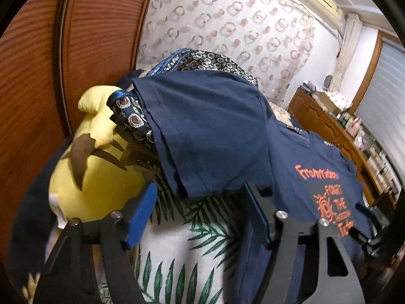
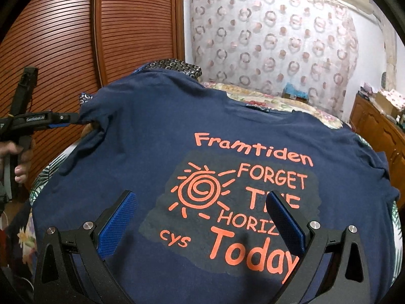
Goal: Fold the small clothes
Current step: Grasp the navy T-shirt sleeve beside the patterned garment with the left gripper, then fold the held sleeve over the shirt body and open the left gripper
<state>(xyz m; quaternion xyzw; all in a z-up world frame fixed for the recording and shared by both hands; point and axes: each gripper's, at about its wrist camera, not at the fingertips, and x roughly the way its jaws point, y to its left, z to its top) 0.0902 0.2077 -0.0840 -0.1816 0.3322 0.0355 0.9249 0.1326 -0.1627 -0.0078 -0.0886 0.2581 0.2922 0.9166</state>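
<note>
Wooden slatted doors [image 2: 76,38] and a ring-patterned curtain [image 2: 273,40] stand behind the bed where I work. On a leaf-print sheet [image 1: 202,240] lies the navy T-shirt [image 2: 141,136], print up, collar away from me. My left gripper [image 1: 200,210] is nearer the raised sleeve [image 1: 207,131], which drapes just ahead of its fingers; its jaws stand apart and I see no cloth between the pads. My right gripper [image 2: 202,217] hovers spread wide over the chest, holding nothing. I would judge the sleeve must fold inward across the shirt's long axis. Orange lettering reads "Framtiden FORGET THE HORIZ… Today", plus "cys". A yellow plush toy [image 1: 93,172] sits left.
</note>
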